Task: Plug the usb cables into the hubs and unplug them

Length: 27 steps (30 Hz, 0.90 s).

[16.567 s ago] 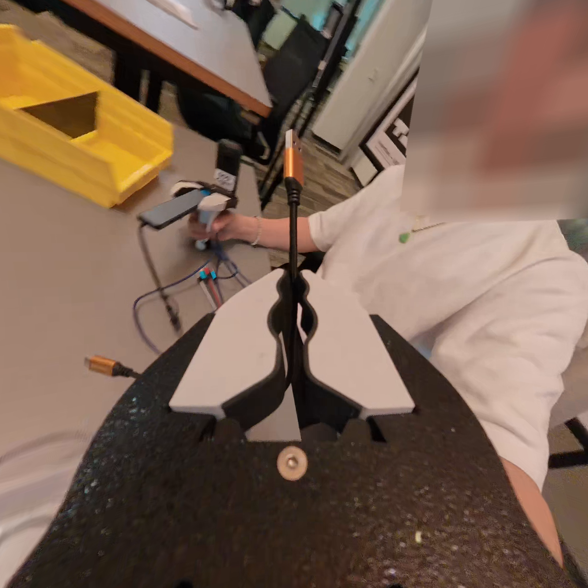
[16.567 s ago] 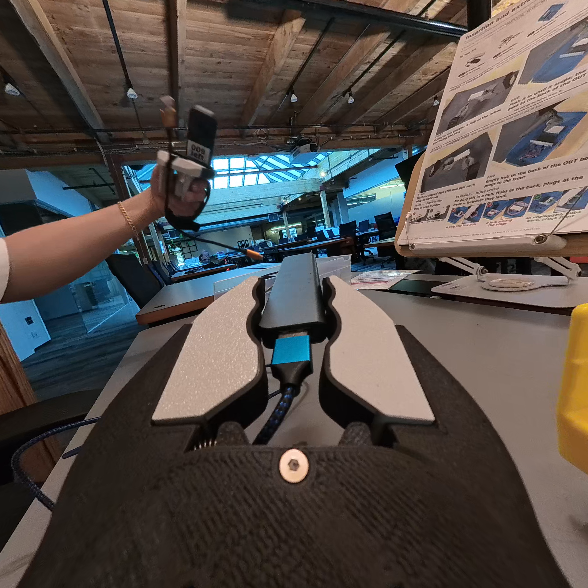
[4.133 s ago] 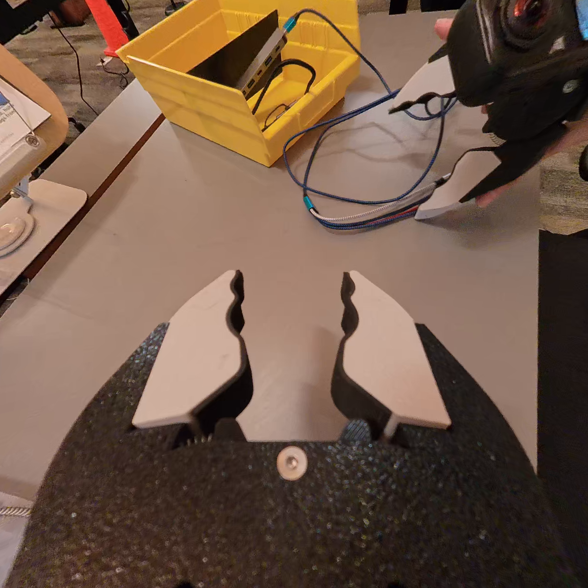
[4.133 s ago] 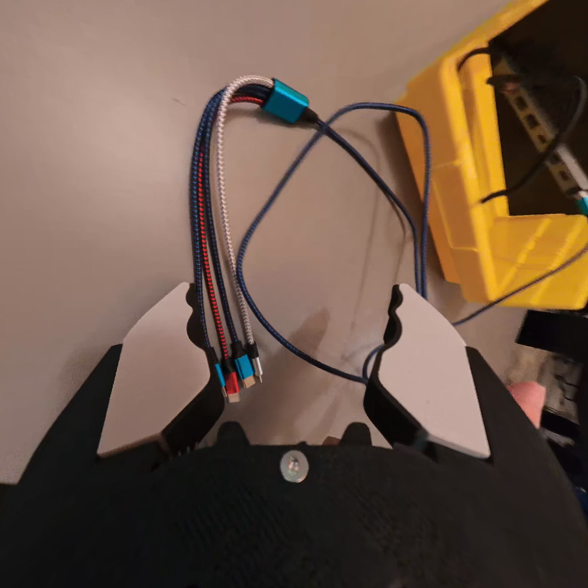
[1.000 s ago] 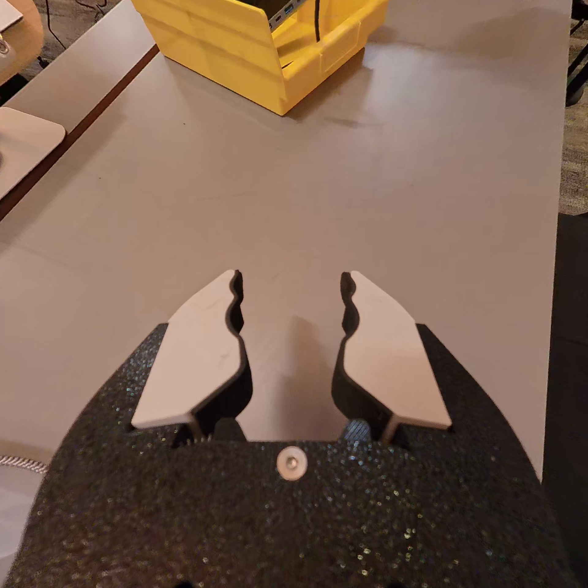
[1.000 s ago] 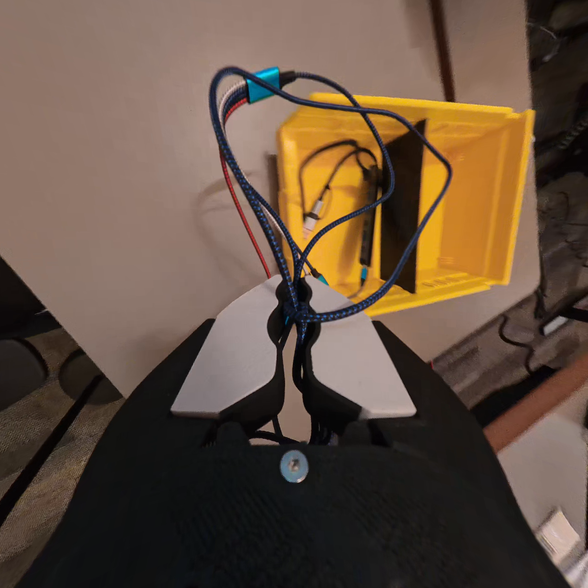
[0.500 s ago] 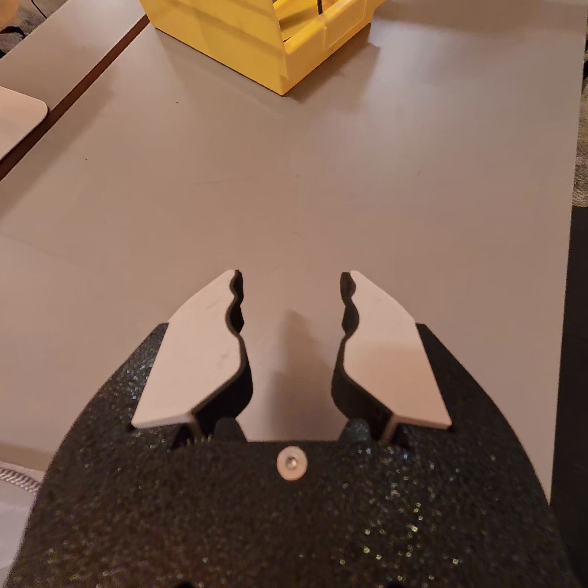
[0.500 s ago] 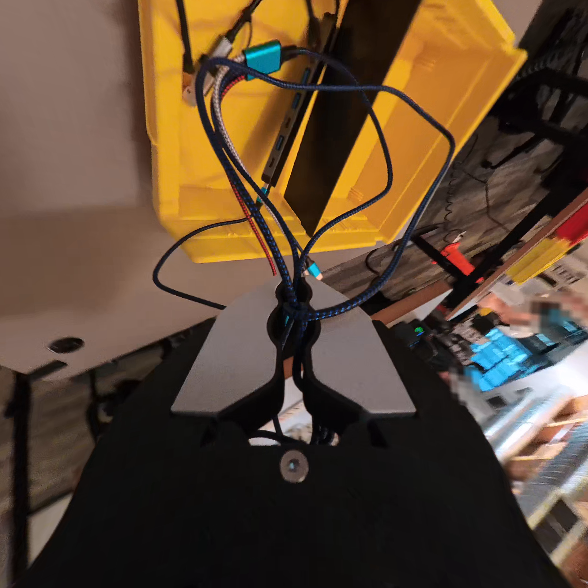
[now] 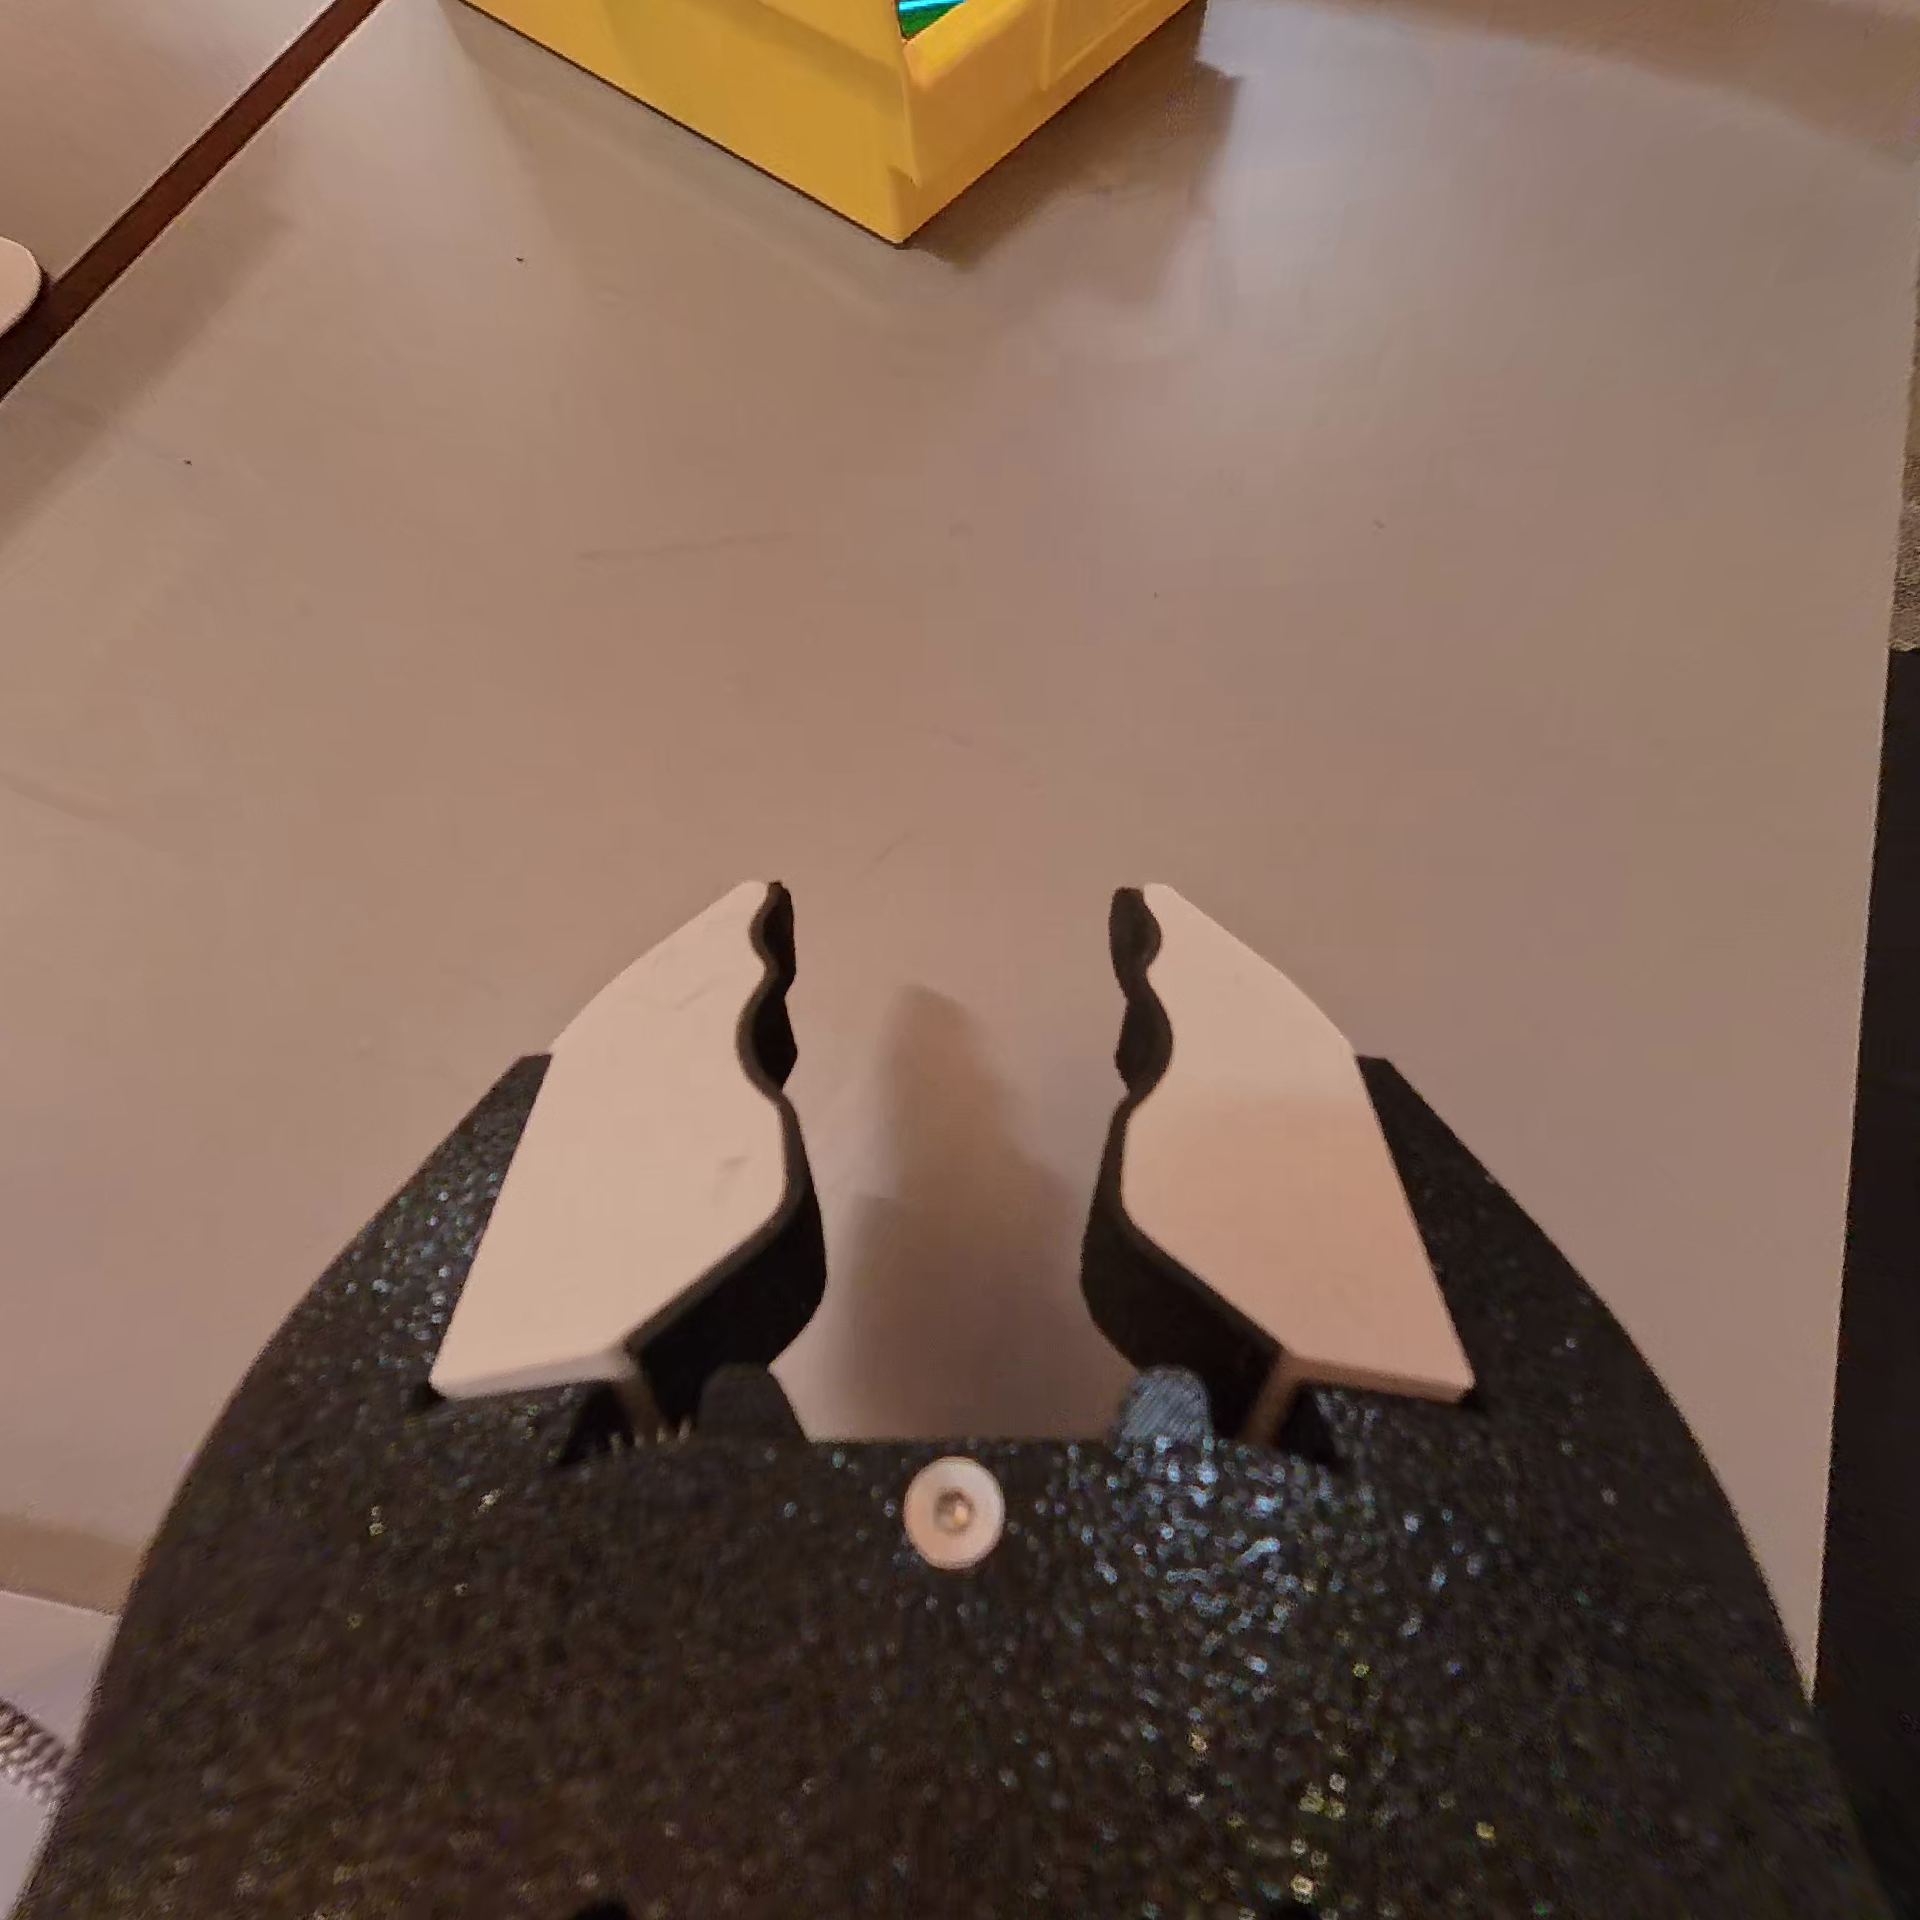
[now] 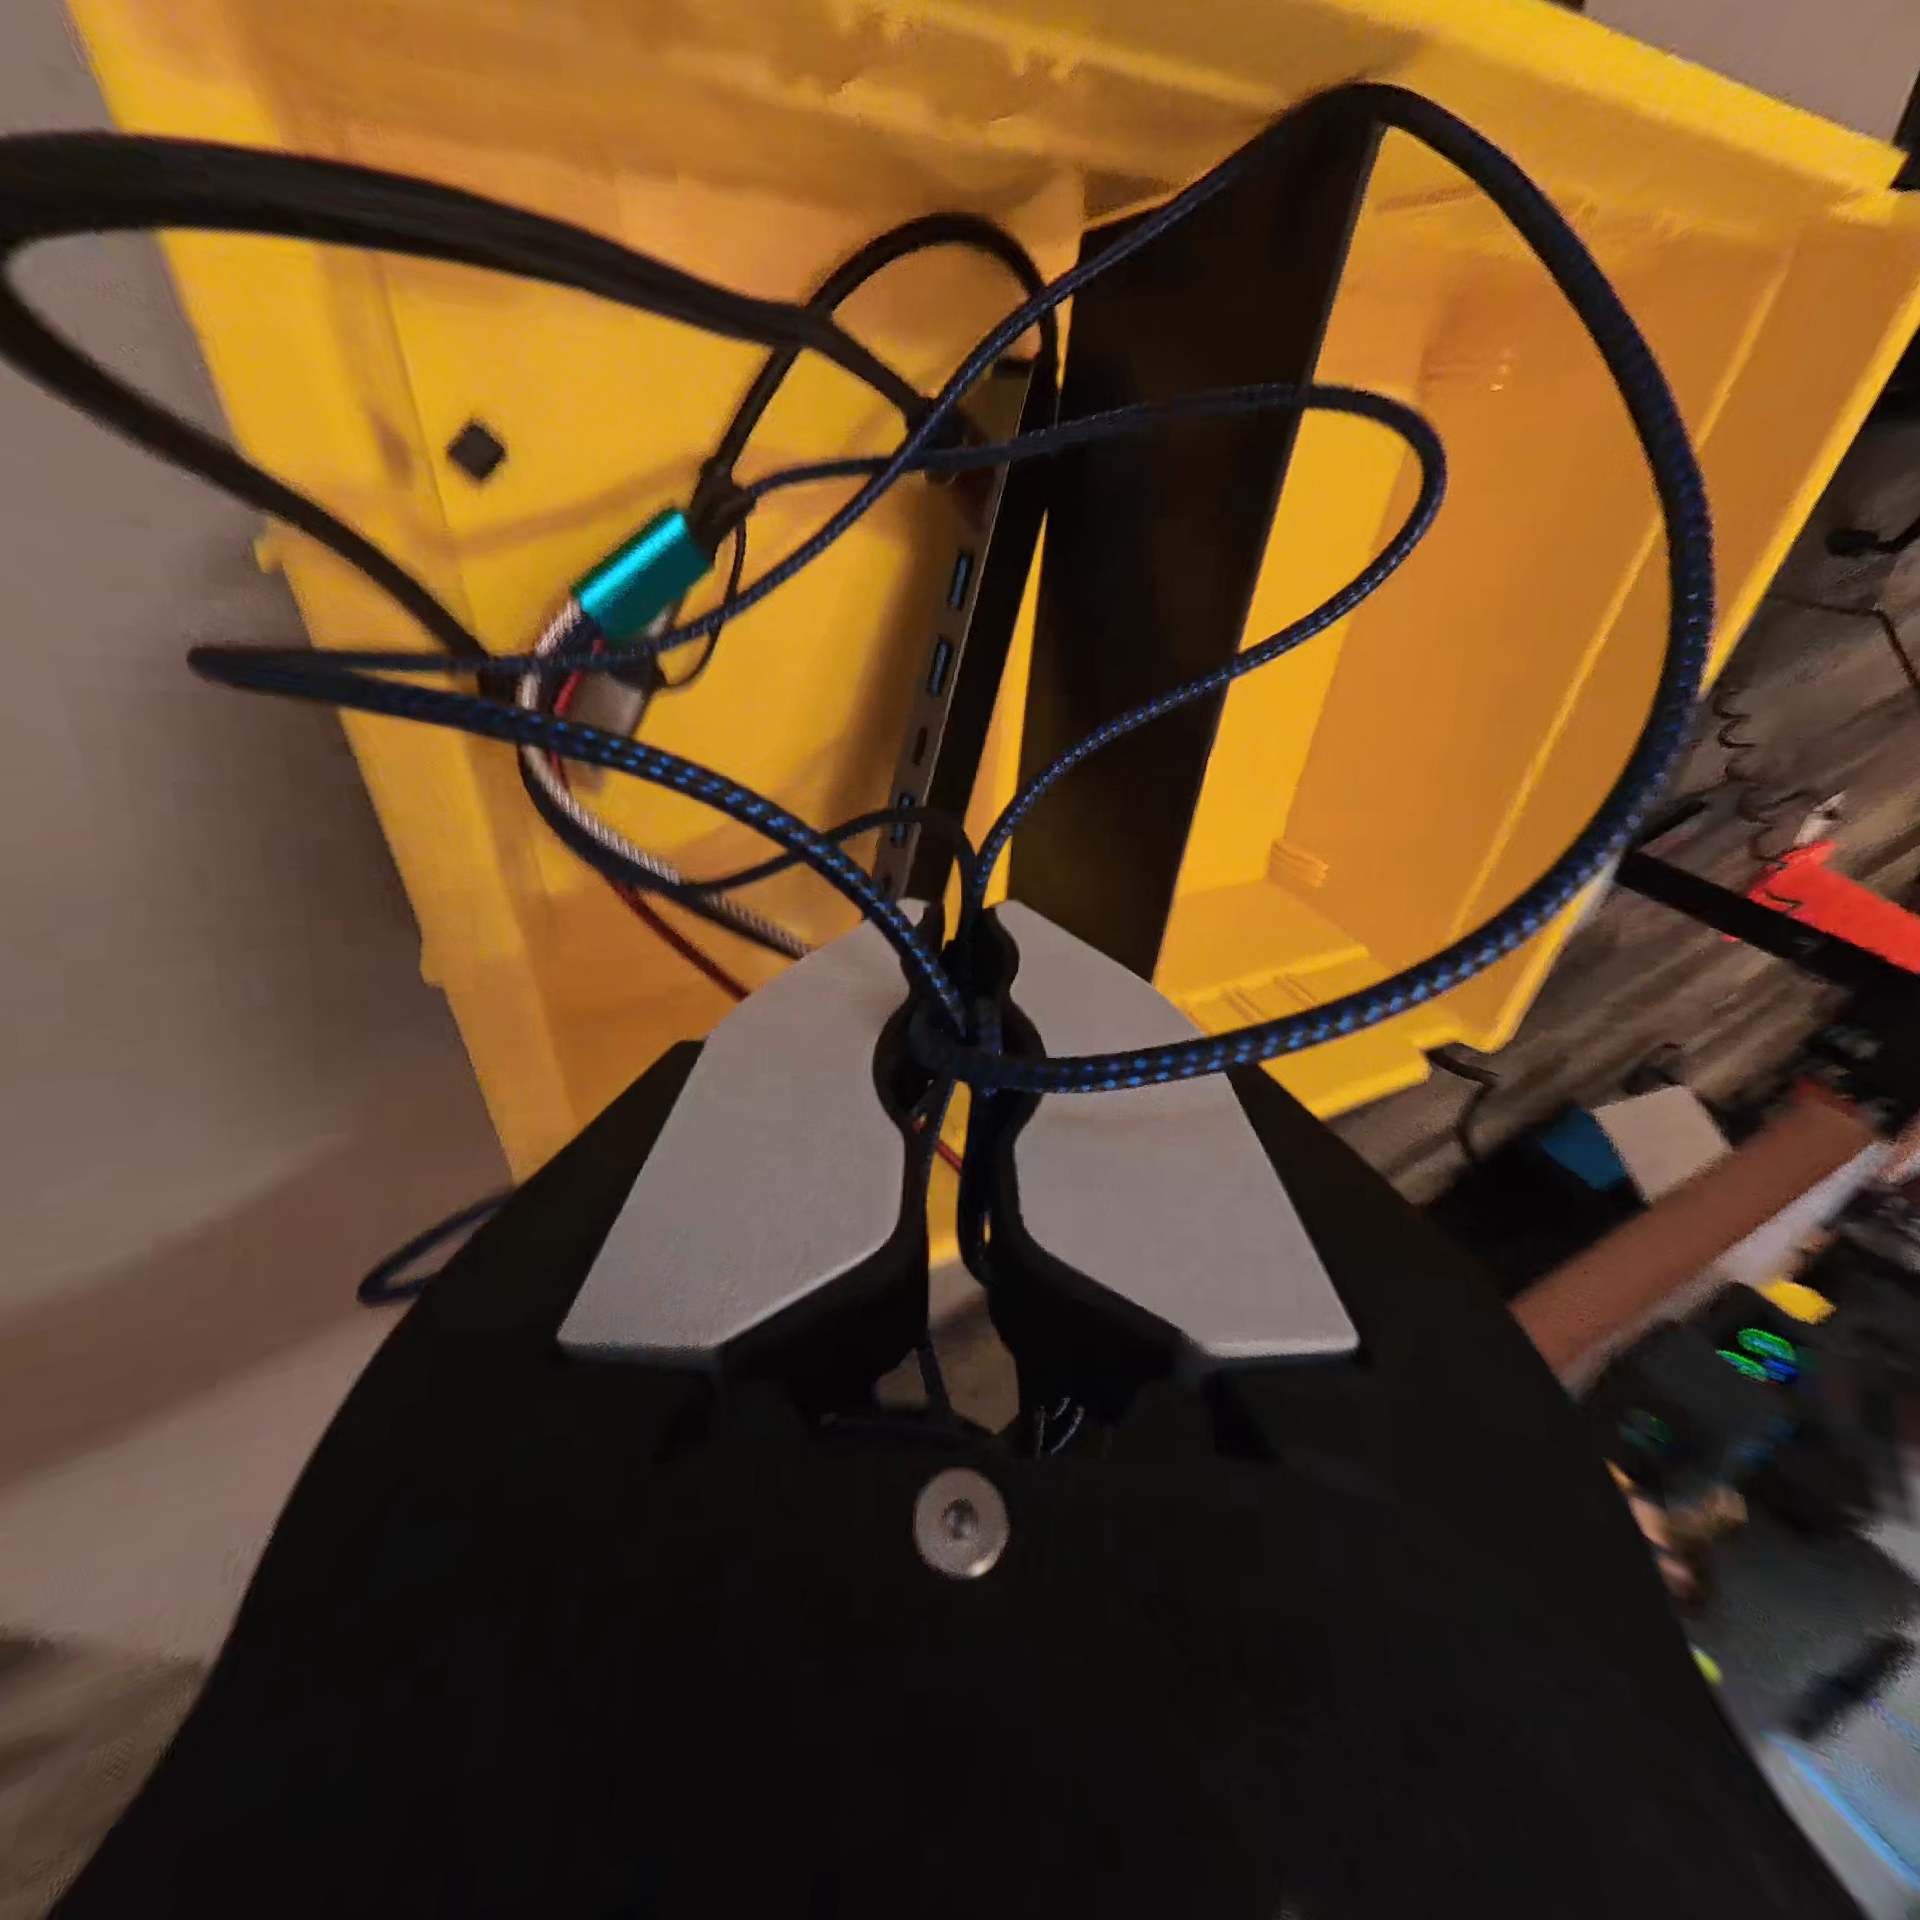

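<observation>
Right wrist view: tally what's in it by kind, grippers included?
Yellow bin: 1
Black divider in the bin: 1
USB hub against the divider: 1
Braided cable bundle with teal junction, pinched in the jaws: 1
Black cable in the bin: 1
Right gripper: 1
Total: 6

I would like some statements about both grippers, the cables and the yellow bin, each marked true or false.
1. The right gripper is shut on the bundle of braided cables. True.
2. The left gripper holds a plug. False: its jaws stand apart with nothing between them, above the grey table.
3. The yellow bin has a black divider inside. True.
4. The teal cable joint lies on the bare table. False: it hangs over the bin.
5. A grey hub rests against the divider. True.
</observation>
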### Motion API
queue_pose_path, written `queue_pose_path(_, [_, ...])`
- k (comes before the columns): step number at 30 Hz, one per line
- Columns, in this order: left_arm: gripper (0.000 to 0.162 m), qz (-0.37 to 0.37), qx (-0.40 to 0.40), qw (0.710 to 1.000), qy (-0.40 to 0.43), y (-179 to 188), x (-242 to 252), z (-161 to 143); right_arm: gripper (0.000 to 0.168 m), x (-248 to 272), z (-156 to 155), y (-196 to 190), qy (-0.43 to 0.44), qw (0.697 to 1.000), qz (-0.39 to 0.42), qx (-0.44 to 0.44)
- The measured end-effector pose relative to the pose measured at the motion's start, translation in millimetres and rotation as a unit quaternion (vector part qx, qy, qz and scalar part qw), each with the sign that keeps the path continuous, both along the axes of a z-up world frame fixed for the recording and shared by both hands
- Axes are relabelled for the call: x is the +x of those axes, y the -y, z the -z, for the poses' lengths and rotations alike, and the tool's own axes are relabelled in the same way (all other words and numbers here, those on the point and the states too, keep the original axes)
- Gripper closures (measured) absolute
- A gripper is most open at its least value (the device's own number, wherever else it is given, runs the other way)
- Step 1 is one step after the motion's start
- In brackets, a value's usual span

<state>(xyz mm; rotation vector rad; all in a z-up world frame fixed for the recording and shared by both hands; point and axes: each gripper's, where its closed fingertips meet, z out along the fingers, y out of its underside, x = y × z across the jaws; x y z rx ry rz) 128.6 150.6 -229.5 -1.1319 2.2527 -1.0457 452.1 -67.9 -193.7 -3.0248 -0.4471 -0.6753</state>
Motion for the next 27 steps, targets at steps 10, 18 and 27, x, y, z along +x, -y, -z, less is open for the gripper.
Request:
queue_pose_path(10, [0.103, 0.006, -0.007, 1.000, -0.020, 4.2, 1.1, 12.3, 0.150, 2.5, 62.1, -13.6, 0.024, 0.996, 0.005, 0.086])
queue_pose_path(18, [0.103, 0.003, -0.014, 0.999, -0.032, 2.3, 0.6, 18.5, 0.074, -8.9, -10.8, 1.0, -0.093, 0.991, 0.082, 0.055])
queue_pose_path(27, [0.103, 0.005, -0.014, 0.999, -0.041, 1.1, -2.1, 21.2, 0.073, -27.1, -60.6, 24.7, -0.165, 0.967, 0.158, 0.110])
